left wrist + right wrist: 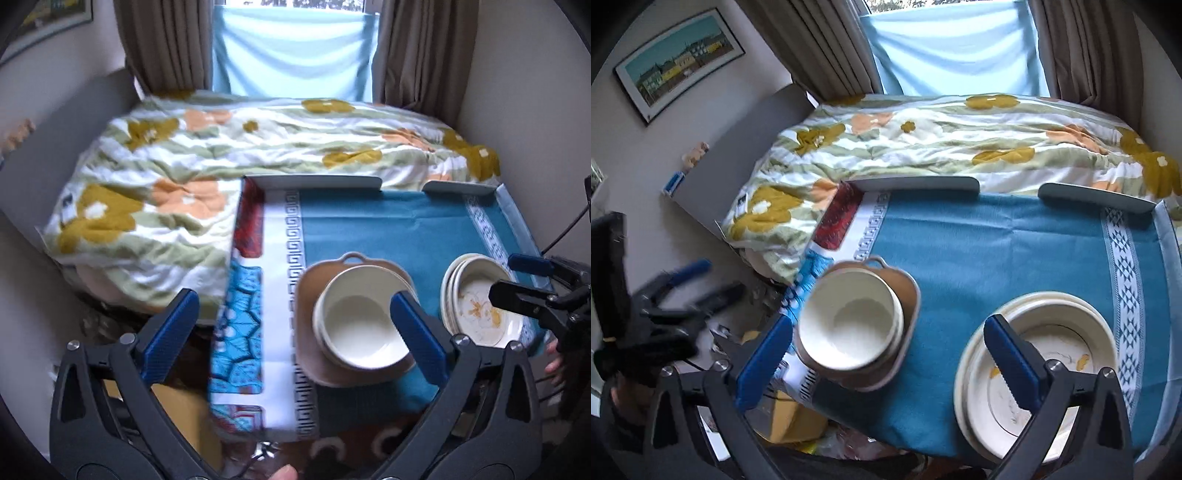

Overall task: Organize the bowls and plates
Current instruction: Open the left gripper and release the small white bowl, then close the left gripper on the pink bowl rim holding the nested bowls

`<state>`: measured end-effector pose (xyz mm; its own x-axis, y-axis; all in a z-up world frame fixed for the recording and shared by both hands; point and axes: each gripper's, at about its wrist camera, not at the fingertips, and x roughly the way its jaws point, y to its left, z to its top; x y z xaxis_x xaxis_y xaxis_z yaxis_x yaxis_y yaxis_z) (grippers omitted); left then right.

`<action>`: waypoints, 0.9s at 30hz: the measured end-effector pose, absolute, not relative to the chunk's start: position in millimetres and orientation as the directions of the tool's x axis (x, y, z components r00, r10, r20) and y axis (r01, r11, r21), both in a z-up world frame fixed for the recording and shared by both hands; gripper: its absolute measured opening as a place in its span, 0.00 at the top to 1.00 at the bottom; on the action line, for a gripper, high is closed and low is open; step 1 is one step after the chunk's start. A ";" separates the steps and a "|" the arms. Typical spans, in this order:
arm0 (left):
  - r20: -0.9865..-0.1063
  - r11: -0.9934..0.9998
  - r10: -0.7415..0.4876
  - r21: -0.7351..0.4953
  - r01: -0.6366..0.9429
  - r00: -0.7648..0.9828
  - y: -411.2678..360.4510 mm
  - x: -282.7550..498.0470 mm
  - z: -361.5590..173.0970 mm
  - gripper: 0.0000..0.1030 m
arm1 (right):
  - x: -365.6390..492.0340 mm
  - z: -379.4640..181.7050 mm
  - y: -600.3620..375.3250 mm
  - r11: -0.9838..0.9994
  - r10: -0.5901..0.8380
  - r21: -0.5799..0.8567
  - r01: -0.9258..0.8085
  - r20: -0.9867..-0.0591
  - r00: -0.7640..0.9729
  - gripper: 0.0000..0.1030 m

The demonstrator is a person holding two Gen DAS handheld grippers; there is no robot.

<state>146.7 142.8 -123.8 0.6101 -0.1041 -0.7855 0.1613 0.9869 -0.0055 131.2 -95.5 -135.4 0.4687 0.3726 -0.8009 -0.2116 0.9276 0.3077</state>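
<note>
From the left wrist view, the left gripper (295,328) tilts down over the table, its blue fingers (171,334) spread wide and released, nothing clasped between them. Framed in that gap sits a cream bowl (364,326), nested on another bowl and resting on a tan handled dish (314,350), all on the blue tablecloth (388,225) near the cloth's patterned left border. Off to the right, the right gripper (528,277) hovers over a stack of cream plates (476,299), the top one showing yellow-brown marks; its fingers are apart there too. A fingertip (282,472) peeks in at the bottom edge. Over to the right wrist view: the right gripper (890,362) also angles downward, jaws wide and empty, one blue finger (1012,363) hanging over the near rim of the plate stack (1052,339), which sits at the near right of the cloth (997,240). The stacked bowls (849,321) on the tan dish (908,295) stand well apart to the left. Far left, blurred, the left gripper (698,280) shows with its jaws parted. A floral bedspread (942,133) lies beyond the table.
</note>
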 end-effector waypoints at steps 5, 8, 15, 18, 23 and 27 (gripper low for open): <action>-0.855 0.979 -0.054 0.055 0.194 0.515 151.3 148.1 -153.4 0.00 | 131.4 -165.9 -87.7 0.955 0.258 0.189 -0.227 -0.907 0.333 0.00; -0.887 0.974 -0.058 0.051 0.222 0.459 159.0 152.1 -174.4 0.00 | 131.8 -184.4 -83.1 0.961 0.226 0.165 -0.221 -0.931 0.288 0.00; -0.936 0.960 -0.053 0.048 0.276 0.347 160.1 170.8 -213.9 0.01 | 141.0 -226.1 -76.2 0.966 0.186 0.153 -0.209 -0.972 0.146 0.00; -0.946 0.954 -0.053 0.047 0.297 0.320 156.9 178.0 -225.6 0.04 | 146.9 -236.1 -75.4 0.968 0.192 0.170 -0.186 -0.975 0.108 0.04; -0.958 0.942 -0.053 0.047 0.334 0.283 147.2 186.0 -240.0 0.17 | 156.2 -240.7 -66.8 0.974 0.128 0.108 -0.198 -0.987 0.092 0.16; -0.965 0.930 -0.042 0.056 0.363 0.258 142.8 189.8 -250.1 0.25 | 162.2 -236.6 -57.7 0.965 0.107 0.082 -0.250 -0.990 0.088 0.35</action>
<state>189.8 142.8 -250.1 0.2577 -0.0423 -0.9653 0.3630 0.9301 0.0561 162.2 -57.7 -236.6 0.0882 0.1065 -0.9904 -0.2501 0.9648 0.0815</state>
